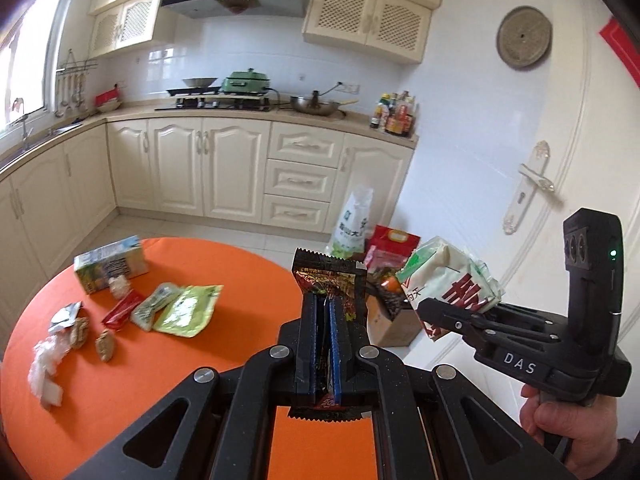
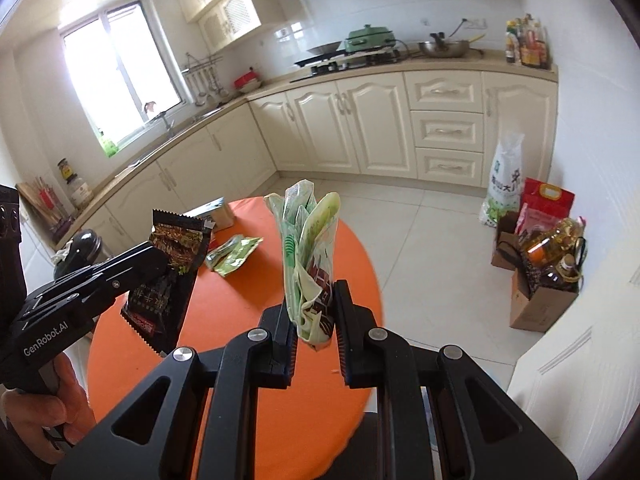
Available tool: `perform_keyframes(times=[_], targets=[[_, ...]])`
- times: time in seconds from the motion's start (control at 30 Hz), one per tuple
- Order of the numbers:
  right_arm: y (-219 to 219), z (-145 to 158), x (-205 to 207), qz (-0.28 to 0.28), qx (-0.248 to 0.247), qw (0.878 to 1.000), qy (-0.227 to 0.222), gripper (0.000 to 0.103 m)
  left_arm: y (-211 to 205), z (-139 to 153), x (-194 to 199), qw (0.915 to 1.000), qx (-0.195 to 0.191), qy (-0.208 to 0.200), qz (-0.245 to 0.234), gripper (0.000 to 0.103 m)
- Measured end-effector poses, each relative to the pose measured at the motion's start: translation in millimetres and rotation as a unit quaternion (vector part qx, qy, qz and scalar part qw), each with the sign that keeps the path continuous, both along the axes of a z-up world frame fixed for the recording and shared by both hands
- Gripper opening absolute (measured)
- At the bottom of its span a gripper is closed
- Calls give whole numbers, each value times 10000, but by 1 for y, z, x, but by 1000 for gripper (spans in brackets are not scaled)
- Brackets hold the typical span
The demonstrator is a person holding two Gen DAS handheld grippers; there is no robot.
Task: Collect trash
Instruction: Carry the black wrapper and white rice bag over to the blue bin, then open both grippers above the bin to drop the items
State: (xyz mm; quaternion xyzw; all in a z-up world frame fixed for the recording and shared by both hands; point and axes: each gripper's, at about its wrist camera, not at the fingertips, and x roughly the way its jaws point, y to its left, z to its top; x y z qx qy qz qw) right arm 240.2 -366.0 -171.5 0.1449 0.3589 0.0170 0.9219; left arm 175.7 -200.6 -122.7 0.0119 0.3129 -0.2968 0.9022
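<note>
Fingers (image 1: 311,336) of left gripper (image 1: 325,340) clamp a dark snack wrapper (image 1: 330,280); right gripper (image 2: 314,332) pinches a green-white wrapper (image 2: 306,248) — both lifted over the orange table (image 1: 160,360). Carry step; next, a bin — none clearly identifiable.

Carton (image 1: 110,265) and loose wrappers (image 1: 160,308) sit on the tabletop (image 1: 224,344) left of the left jaws; cardboard box (image 2: 540,304) on the floor, right of the right jaws.

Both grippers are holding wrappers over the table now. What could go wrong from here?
The right gripper pinches only the bottom of the crumpled green and white wrapper, so it may slip out. The left gripper with its dark wrapper is close beside it; they could bump.
</note>
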Motion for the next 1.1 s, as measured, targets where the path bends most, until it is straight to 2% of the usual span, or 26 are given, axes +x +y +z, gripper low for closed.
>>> perform_keyframes(times=[0.17, 0.4, 0.53, 0.63, 0.7, 0.8, 0.83, 0.87, 0.9, 0.93, 0.97, 1.0, 1.03, 1.1], targets=[[-60, -9, -30, -668, -25, 9977, 145, 16, -71, -12, 10, 9977, 18, 208, -644, 1], [-138, -62, -54, -1426, 185, 9874, 665, 16, -157, -52, 33, 9891, 329, 677, -1262, 1], [-169, -106, -59, -1628, 420, 9807, 999, 16, -202, -86, 62, 9823, 669, 989, -1440, 1], [-191, -152, -54, -1713, 654, 9731, 1395, 16, -236, -115, 85, 9749, 991, 1308, -1506, 1], [-203, -189, -48, -1752, 802, 9657, 1741, 17, -261, -127, 108, 9708, 1126, 1454, -1539, 1], [-211, -239, -44, -1775, 924, 9527, 2290, 20, -285, -127, 118, 9681, 1402, 1372, -1560, 3], [-211, -249, -44, -1786, 889, 9500, 2401, 21, -296, -128, 120, 9677, 1488, 1325, -1543, 8], [-213, -258, -45, -1798, 906, 9480, 2464, 28, -301, -127, 119, 9678, 1561, 1269, -1515, 17], [-215, -266, -46, -1830, 956, 9460, 2499, 44, -304, -126, 122, 9680, 1606, 1230, -1482, 26], [-216, -269, -48, -1892, 986, 9439, 2522, 54, -307, -127, 117, 9691, 1613, 1201, -1432, 50], [-217, -270, -51, -1967, 1009, 9426, 2504, 73, -310, -129, 114, 9706, 1604, 1173, -1359, 73], [-218, -269, -54, -2035, 1023, 9424, 2449, 86, -313, -131, 111, 9724, 1575, 1138, -1292, 82], [-218, -268, -57, -2094, 1030, 9425, 2391, 90, -313, -133, 108, 9740, 1541, 1098, -1246, 92], [-219, -262, -62, -2224, 1023, 9414, 2320, 103, -308, -131, 97, 9750, 1524, 1059, -1219, 98]])
